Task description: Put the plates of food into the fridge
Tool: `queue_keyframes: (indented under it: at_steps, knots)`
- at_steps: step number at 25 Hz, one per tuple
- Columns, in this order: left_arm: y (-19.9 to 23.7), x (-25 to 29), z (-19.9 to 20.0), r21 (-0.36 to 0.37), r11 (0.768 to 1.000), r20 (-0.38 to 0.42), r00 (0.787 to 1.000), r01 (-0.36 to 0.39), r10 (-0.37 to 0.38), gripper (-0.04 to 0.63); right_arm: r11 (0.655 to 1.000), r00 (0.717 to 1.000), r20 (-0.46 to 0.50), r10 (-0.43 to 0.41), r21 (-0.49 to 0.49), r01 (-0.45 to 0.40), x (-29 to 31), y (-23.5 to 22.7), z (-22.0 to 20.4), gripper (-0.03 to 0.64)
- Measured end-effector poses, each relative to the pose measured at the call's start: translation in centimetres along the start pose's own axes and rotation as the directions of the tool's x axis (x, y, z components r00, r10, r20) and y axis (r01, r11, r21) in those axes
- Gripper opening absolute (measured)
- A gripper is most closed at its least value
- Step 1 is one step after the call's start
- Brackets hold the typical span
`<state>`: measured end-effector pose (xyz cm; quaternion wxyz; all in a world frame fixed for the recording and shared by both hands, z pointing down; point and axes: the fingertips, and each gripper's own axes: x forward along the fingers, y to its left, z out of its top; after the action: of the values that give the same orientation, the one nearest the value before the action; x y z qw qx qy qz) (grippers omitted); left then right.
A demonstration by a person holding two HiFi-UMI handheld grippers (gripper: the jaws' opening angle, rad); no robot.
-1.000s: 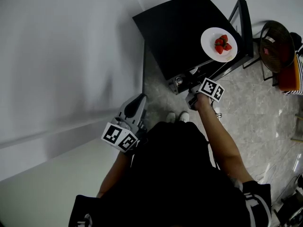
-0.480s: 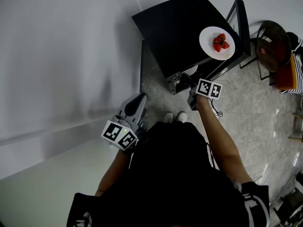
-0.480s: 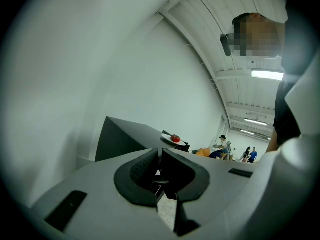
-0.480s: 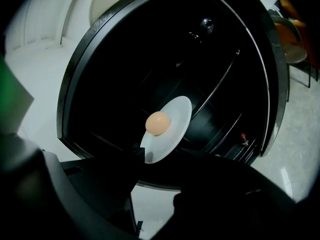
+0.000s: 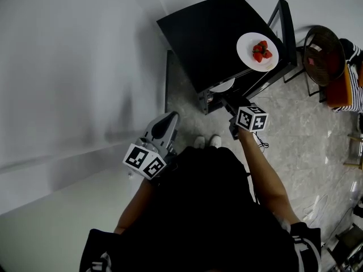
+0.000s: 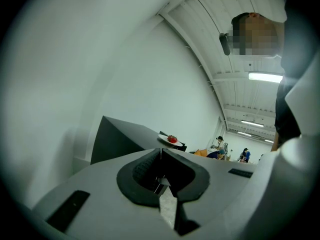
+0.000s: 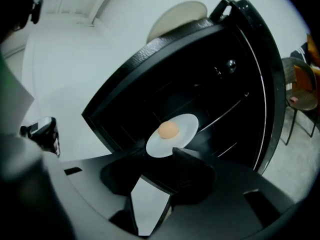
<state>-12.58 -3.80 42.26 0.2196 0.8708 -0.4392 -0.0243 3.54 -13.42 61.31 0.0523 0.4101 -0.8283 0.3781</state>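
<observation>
Black metal makes up the small box-shaped fridge (image 5: 210,33), whose door (image 5: 285,27) is swung wide so that the inside can be reached from the front. A round white plate bearing a round orange piece of food (image 7: 172,133) is seen lying flat on a shelf inside, just beyond the tips of the right claw (image 7: 156,170). That claw's jaws have just been opening and are spread wide with nothing between them, so the plate is judged to have been set down and let go. A second round white plate of red strawberries (image 5: 257,51) is left on the fridge's top, not yet put inside, and is presumably to be fetched next. The left claw (image 6: 161,156) is clenched on nothing and is held aside near the white wall (image 5: 68,67), out of the way. No brand, label or legible writing is found; only black-and-white square markers are carried on the claws' cubes (image 5: 251,118).
</observation>
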Motion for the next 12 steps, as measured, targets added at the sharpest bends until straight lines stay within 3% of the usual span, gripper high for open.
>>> queue_keyframes:
  at_steps: [6, 12]
  knots:
    - [-0.3, 0.2, -0.4, 0.008, 1.000, -0.011, 1.000, 0.017, -0.017, 0.025, 0.985, 0.993, 0.107, 0.048, -0.169, -0.030, -3.1, 3.4, 2.1, 0.183]
    - [-0.7, 0.6, -0.8, 0.020, 0.999, -0.020, 0.999, 0.042, -0.042, 0.025, 0.966, 0.984, 0.156, 0.091, -0.254, -0.049, -5.8, 6.4, 3.1, 0.183]
